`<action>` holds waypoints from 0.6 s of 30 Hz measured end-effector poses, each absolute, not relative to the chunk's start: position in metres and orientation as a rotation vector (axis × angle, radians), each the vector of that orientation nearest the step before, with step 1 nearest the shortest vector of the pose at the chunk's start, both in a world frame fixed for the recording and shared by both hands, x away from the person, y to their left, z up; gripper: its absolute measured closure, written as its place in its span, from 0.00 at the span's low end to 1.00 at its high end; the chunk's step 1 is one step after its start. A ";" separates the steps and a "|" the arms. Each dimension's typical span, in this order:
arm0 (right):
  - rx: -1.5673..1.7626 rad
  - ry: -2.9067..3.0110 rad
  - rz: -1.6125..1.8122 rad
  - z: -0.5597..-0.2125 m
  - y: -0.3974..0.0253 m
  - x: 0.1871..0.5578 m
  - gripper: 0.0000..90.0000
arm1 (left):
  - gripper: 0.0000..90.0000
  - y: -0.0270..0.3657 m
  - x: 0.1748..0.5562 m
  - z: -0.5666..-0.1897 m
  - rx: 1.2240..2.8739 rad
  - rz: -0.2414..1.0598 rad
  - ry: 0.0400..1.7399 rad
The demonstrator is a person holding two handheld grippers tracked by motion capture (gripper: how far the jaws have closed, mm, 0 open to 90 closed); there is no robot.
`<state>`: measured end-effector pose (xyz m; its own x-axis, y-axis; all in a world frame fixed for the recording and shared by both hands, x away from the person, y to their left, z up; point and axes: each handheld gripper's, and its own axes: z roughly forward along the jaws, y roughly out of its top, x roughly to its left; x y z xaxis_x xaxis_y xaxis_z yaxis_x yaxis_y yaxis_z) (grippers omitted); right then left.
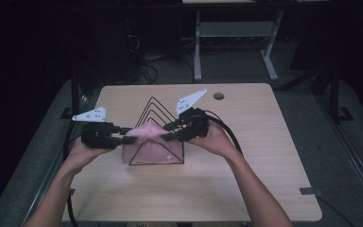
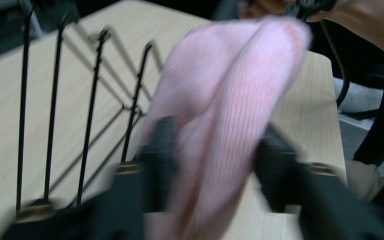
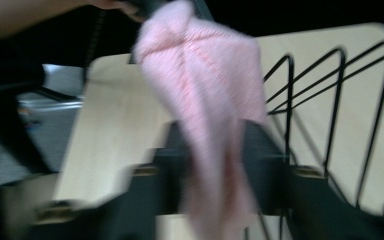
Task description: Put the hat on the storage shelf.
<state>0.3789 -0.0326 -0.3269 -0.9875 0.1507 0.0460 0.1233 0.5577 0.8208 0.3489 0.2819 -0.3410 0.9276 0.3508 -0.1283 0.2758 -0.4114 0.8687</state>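
Gripping pink cloth (image 2: 220, 100) between both fingers, left gripper (image 1: 123, 136) and right gripper (image 1: 170, 130) alike; risking snagging on wire rack (image 1: 157, 106) near surface (image 1: 246, 189) centre, slipping if stretched.

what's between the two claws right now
A pink cloth spans from the left claw to the right claw, each gripping an end, over the front of the wire rack; the high view shows it.

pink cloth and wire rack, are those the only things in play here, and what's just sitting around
In the job: pink cloth, black wire rack, left gripper and right gripper, each clamped on the cloth.
Lying about: hole in the tabletop, white desk frame behind.
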 end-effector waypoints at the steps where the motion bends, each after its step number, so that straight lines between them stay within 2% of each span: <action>1: 0.242 2.746 1.444 -0.327 -0.033 0.379 0.53 | 0.55 0.279 0.346 -0.339 2.017 0.105 0.422; 3: 0.232 2.730 1.439 -0.327 -0.026 0.378 0.43 | 0.41 0.272 0.342 -0.336 2.009 0.122 0.385; 6: 0.221 2.762 1.442 -0.329 -0.021 0.380 0.47 | 0.40 0.260 0.341 -0.333 2.059 0.147 0.350; 7: 0.216 2.770 1.446 -0.330 -0.019 0.380 0.49 | 0.43 0.256 0.341 -0.332 2.081 0.159 0.330; 8: 0.193 2.788 1.436 -0.330 -0.016 0.380 0.56 | 0.50 0.255 0.341 -0.332 2.093 0.171 0.317; 9: 0.157 2.797 1.406 -0.329 -0.013 0.378 0.69 | 0.63 0.255 0.342 -0.329 2.103 0.177 0.297; 10: 0.157 2.797 1.406 -0.329 -0.013 0.378 0.69 | 0.68 0.255 0.342 -0.329 2.103 0.177 0.297; 11: 0.123 2.805 1.399 -0.325 -0.014 0.377 0.80 | 0.75 0.255 0.342 -0.327 2.102 0.176 0.290; 16: 0.078 2.837 1.434 -0.319 -0.019 0.380 0.87 | 0.84 0.258 0.346 -0.320 2.092 0.126 0.269; 18: 0.088 2.857 1.466 -0.318 -0.021 0.382 0.87 | 0.86 0.260 0.349 -0.317 2.077 0.062 0.277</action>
<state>0.3823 -0.0209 -0.3183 -0.9960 0.0162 0.0878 0.0808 0.5824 0.8089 0.3490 0.2604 -0.3175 0.9725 0.2221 -0.0701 0.1707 -0.4751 0.8632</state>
